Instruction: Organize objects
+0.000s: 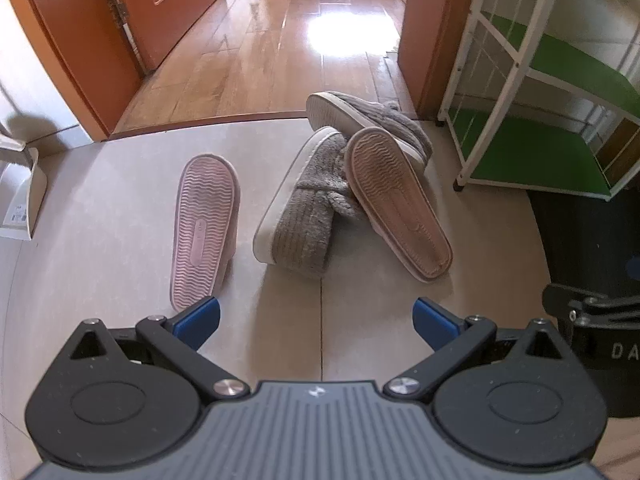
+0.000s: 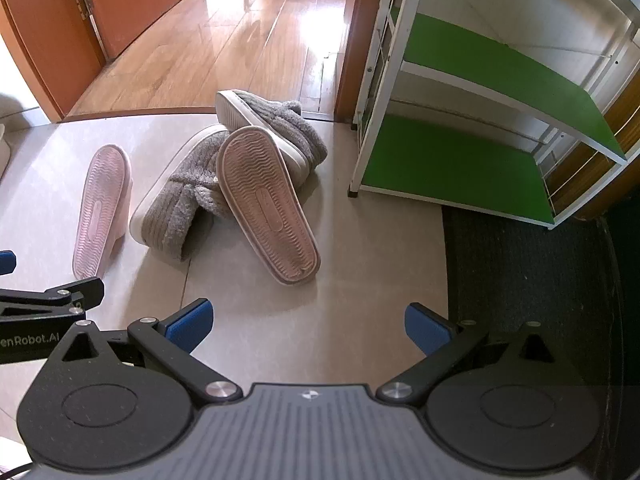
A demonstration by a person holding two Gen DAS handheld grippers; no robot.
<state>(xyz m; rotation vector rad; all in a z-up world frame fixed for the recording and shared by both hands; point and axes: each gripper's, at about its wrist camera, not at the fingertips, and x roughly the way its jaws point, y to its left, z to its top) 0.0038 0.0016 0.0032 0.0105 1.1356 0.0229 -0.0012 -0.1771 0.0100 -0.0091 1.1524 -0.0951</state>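
Note:
Several slippers lie in a heap on the tiled floor. One pink slipper (image 1: pixel 204 224) (image 2: pixel 102 204) rests sole up, apart on the left. A second pink slipper (image 1: pixel 394 204) (image 2: pixel 266 204) lies sole up across a grey fuzzy slipper (image 1: pixel 308 216) (image 2: pixel 176 204) that is tipped on its side. Another grey slipper (image 1: pixel 360 114) (image 2: pixel 264 114) lies behind them. My left gripper (image 1: pixel 316 322) hangs open above bare floor, short of the heap. My right gripper (image 2: pixel 308 326) is open too, nothing between its blue fingers, with the pile ahead and to its left.
A white-framed rack with green shelves (image 1: pixel 552 152) (image 2: pixel 460 160) stands at the right. A dark mat (image 2: pixel 528 272) lies in front of it. Behind the slippers an open orange door (image 1: pixel 160 8) leads onto wooden flooring (image 2: pixel 224 52). A white box (image 1: pixel 16 196) sits at the far left.

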